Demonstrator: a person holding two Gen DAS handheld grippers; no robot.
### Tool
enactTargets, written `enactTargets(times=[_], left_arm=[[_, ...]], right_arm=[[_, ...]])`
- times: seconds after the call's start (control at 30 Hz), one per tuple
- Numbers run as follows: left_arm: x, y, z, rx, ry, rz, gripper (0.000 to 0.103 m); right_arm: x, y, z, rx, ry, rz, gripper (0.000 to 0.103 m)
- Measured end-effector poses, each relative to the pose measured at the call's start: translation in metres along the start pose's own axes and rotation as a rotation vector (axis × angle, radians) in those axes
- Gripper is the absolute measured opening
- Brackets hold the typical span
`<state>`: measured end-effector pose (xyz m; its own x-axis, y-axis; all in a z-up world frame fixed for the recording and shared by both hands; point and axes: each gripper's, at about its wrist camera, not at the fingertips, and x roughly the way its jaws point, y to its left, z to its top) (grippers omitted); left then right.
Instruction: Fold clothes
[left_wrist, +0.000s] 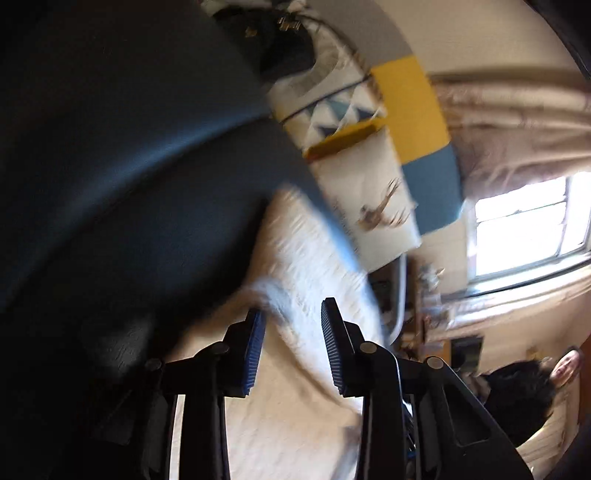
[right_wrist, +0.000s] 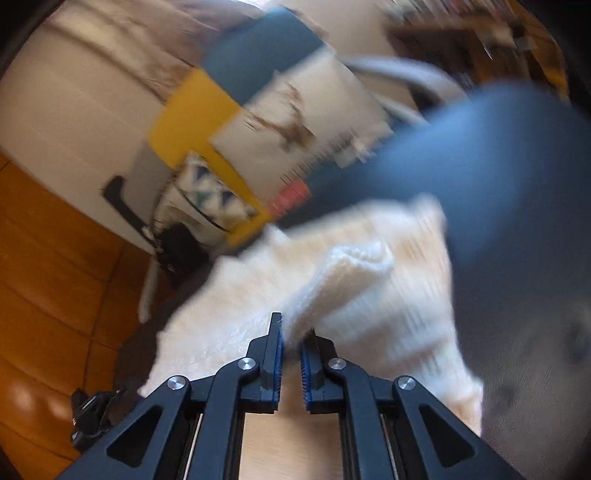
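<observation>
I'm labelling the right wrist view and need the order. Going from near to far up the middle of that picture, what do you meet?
Right gripper, shut on a fold of the cream knit garment → yellow cushion → blue cushion.

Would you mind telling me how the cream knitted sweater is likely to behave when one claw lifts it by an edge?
The cream knitted sweater will probably flop: the fold pinched in the right claw already curls over limply. Its chunky ribbed knit suggests it grips rather than slips. The rest likely drags across the surface behind it.
</observation>
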<state>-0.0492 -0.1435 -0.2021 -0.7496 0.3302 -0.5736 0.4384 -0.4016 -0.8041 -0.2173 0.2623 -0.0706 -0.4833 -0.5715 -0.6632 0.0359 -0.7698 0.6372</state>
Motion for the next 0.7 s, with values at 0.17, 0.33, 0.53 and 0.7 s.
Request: enactTargets(times=[0.17,0.33,0.53,0.7], left_arm=[[0.004,0.024,0.000,-0.030,0.040,-0.003,0.033],[0.005,0.025,0.007,-0.101,0.063,-0.019,0.035],[-0.001,0.008,0.010,-0.052,-0.001,-0.030,0.013],[-0.003,0.001,0.008,0.017,-0.055,-0.011,0.011]], right_arm=[[0.012,-0.030,-0.023,0.096,0.022,0.038,0.013],[0.010,-0.040,-0.019,0.146,-0.007,0.125,0.027],[-0.002,0.016,0.007,-0.084,-0.022,0.021,0.011],[-0.036,0.063,0.039,-0.258,-0.135,-0.029,0.011]])
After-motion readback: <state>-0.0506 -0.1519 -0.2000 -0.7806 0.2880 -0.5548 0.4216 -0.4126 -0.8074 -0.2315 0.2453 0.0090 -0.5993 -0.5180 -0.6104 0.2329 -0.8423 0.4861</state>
